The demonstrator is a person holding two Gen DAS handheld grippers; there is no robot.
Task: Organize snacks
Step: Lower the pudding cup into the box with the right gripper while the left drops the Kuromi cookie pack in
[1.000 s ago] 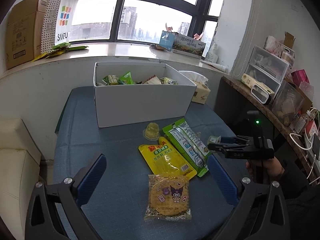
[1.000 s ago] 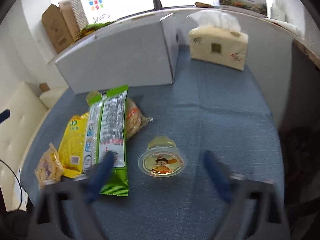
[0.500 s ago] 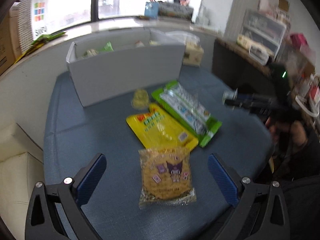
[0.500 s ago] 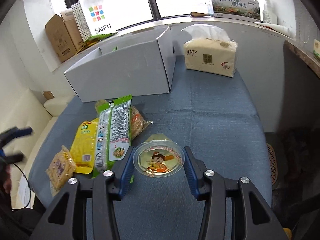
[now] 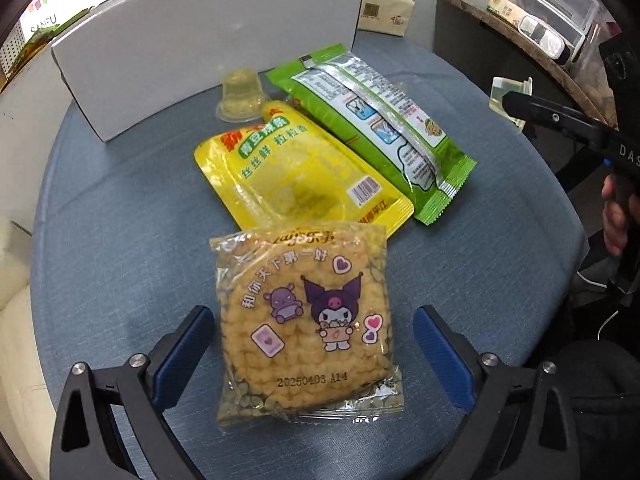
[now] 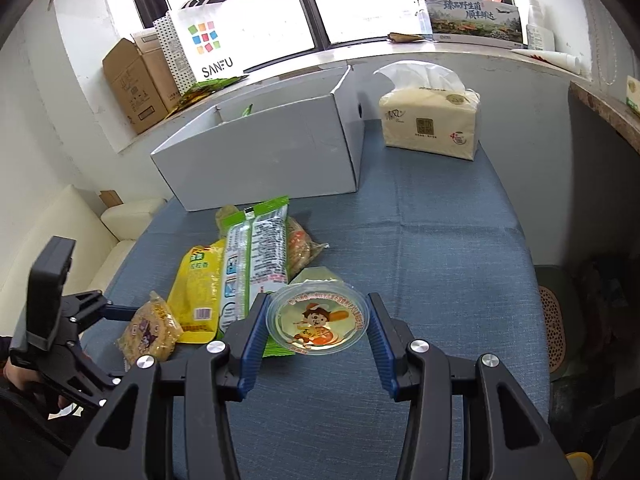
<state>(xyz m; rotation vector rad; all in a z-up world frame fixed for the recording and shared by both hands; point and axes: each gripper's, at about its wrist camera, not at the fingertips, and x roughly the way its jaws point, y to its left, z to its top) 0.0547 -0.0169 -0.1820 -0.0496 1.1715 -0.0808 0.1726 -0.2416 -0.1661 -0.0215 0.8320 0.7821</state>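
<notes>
While the right hand-held gripper (image 6: 316, 334) clamps the jelly cup (image 6: 317, 325), the cracker pack (image 5: 306, 326) lies between the spread left hand-held gripper (image 5: 314, 340)

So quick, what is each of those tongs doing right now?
Left tongs: open, straddling the cookie pack.
Right tongs: shut on the jelly cup.

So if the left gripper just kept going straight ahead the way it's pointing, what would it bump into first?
The left gripper is open, with the cartoon cracker packet already between its fingers, so it would meet that first. Beyond lie the yellow pouch and the white box, though depth is hard to judge.
</notes>
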